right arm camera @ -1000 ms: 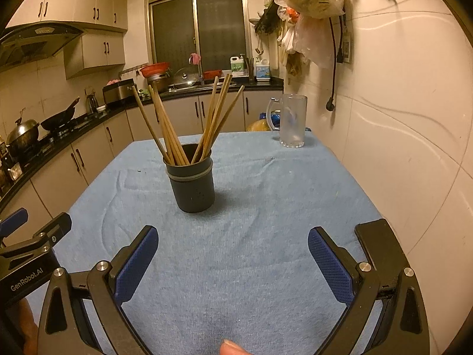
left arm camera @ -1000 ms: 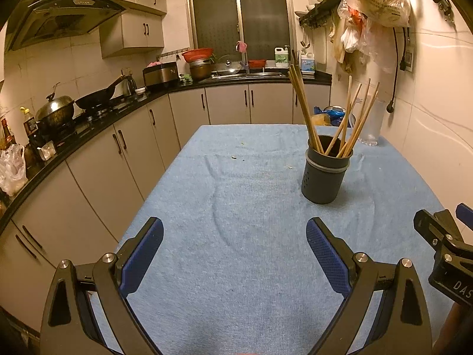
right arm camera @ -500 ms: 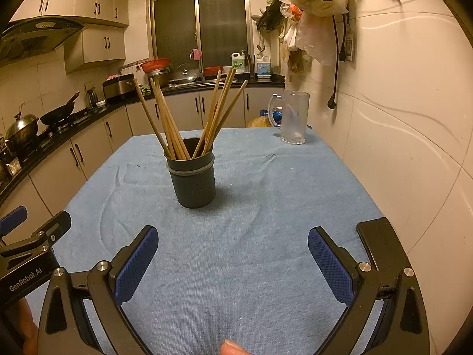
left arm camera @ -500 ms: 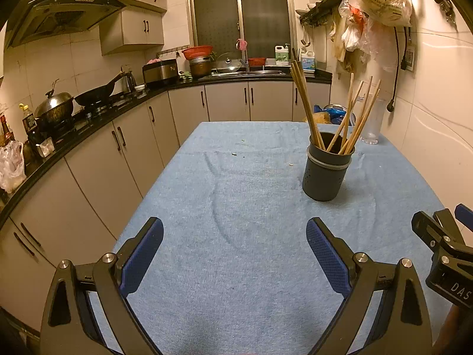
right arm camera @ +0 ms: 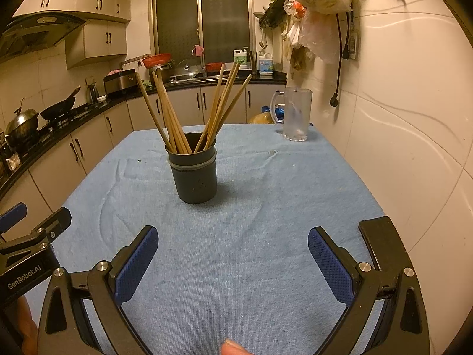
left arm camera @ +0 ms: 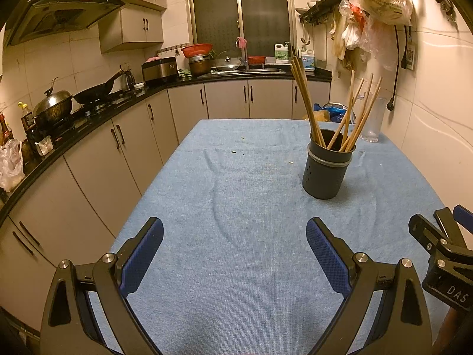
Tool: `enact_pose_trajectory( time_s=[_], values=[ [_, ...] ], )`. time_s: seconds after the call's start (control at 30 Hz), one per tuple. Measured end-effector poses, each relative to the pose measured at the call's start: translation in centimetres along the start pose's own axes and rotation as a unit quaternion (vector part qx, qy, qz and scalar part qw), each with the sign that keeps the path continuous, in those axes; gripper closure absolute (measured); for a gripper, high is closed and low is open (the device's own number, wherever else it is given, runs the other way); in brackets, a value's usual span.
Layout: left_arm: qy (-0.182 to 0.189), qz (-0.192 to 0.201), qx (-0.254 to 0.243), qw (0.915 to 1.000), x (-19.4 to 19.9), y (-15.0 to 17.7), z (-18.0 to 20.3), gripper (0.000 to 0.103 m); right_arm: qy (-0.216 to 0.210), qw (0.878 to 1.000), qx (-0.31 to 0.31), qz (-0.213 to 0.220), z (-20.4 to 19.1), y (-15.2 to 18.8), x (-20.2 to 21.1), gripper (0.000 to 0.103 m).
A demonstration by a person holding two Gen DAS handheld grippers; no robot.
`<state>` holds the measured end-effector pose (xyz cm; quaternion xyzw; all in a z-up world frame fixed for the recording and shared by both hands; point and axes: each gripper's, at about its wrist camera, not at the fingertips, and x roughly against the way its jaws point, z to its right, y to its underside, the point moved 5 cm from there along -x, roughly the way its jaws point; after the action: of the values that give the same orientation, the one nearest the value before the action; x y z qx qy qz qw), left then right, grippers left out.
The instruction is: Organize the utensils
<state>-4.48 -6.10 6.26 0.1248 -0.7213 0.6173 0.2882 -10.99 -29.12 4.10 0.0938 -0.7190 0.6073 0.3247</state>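
A dark grey utensil holder [left arm camera: 326,171] stands upright on the blue cloth-covered table [left arm camera: 236,236]; it also shows in the right wrist view [right arm camera: 195,174]. Several wooden chopsticks [left arm camera: 307,106] lean out of it, fanned left and right, also in the right wrist view [right arm camera: 174,118]. My left gripper [left arm camera: 235,236] is open and empty, low over the near part of the table, short of the holder and to its left. My right gripper [right arm camera: 233,245] is open and empty, near the table's front, short of the holder.
A clear glass mug [right arm camera: 294,115] stands at the far right corner of the table. The tiled wall [right arm camera: 399,118] runs along the table's right edge. Kitchen counters with a wok [left arm camera: 53,106] and pan line the left. Plastic bags [right arm camera: 313,6] hang above the far right.
Both grippers have drifted slightly back and up, so the holder sits a little farther off in both views. Both stay open and empty.
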Motion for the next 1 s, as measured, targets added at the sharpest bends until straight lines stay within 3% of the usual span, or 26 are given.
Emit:
enact_pose_trajectory(
  time_s=[1.0],
  values=[
    [0.004, -0.003, -0.001, 1.0000, -0.08, 0.25, -0.01, 0.006, 0.003, 1.000, 0.006, -0.011, -0.22, 0.38, -0.62, 0.000]
  ],
)
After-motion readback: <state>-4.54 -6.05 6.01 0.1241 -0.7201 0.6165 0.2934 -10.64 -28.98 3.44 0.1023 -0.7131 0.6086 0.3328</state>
